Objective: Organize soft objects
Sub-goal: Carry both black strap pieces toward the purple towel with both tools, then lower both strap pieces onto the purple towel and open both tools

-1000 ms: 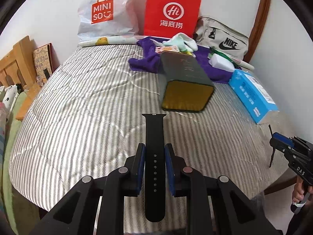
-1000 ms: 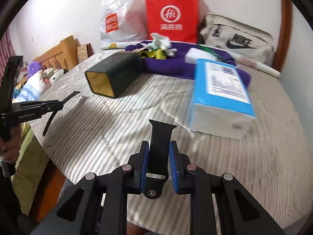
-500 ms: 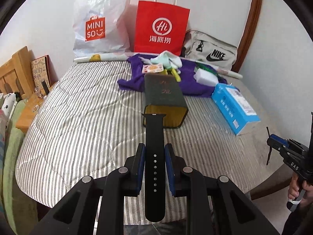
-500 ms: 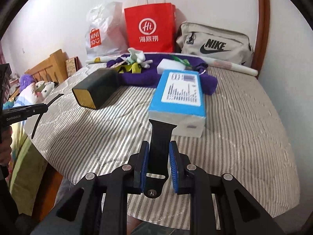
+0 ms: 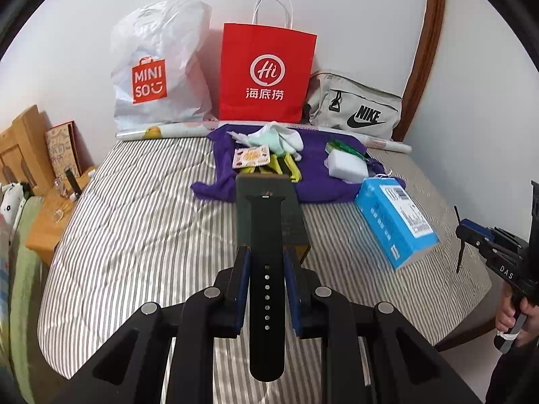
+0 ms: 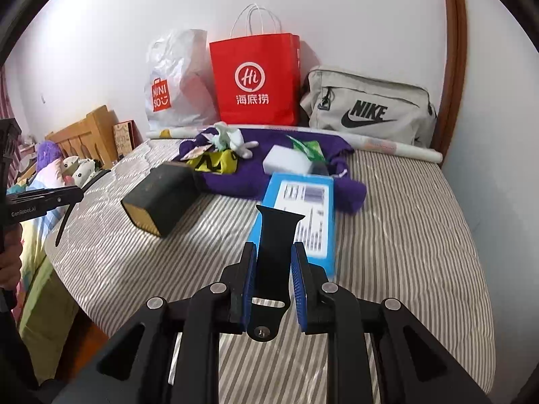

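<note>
Bed (image 5: 134, 235): Miniso bag (image 5: 158, 67), Haidilao paper bag (image 5: 266, 74) and Nike bag (image 5: 357, 107) side by side at the far edge against the wall. Cloth (image 5: 313, 181) spread before them, socks (image 5: 279, 136), sponge (image 5: 347, 166) and packets (image 5: 251, 156) on it. Box (image 6: 161, 198) before the cloth, tissue pack (image 5: 394, 222) to its right. Nightstand (image 5: 57, 215) left of bed.

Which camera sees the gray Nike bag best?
The right wrist view. There the gray Nike bag is big and whole against the wall, with its logo and zipper plain, beside the red paper bag. In the left wrist view the same bag sits smaller and farther off, though its logo still shows.
</note>
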{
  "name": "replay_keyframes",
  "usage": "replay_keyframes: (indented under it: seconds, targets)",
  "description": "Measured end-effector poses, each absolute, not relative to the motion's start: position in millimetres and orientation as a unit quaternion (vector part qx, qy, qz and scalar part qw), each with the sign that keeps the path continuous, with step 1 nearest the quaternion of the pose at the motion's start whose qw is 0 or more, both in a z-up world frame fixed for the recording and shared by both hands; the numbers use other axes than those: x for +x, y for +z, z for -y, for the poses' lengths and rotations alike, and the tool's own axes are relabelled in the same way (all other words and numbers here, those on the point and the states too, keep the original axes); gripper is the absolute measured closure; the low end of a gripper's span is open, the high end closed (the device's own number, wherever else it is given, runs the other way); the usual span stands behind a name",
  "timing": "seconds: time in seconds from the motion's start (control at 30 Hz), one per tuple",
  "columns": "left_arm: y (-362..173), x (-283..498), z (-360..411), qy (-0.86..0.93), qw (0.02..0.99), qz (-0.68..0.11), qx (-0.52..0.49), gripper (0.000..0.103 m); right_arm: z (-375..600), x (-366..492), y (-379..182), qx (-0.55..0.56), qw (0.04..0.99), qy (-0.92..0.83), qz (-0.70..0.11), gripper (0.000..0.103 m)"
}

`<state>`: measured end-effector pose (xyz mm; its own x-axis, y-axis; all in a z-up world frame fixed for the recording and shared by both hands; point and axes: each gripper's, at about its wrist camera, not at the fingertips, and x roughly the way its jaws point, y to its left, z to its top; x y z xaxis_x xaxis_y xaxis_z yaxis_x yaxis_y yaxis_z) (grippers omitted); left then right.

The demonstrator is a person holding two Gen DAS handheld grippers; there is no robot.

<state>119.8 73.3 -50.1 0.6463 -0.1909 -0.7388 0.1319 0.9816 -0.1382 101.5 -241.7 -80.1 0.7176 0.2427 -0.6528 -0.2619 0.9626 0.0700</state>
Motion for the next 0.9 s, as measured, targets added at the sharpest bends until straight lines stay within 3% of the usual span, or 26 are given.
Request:
replay_keyframes:
  seconds: [0.9]
  targets:
    - [-39, 250, -47, -0.115, 0.901, -0.419, -0.023, 0.083, 225, 247, -55, -0.027, 0.924, 0.169, -0.341, 0.082]
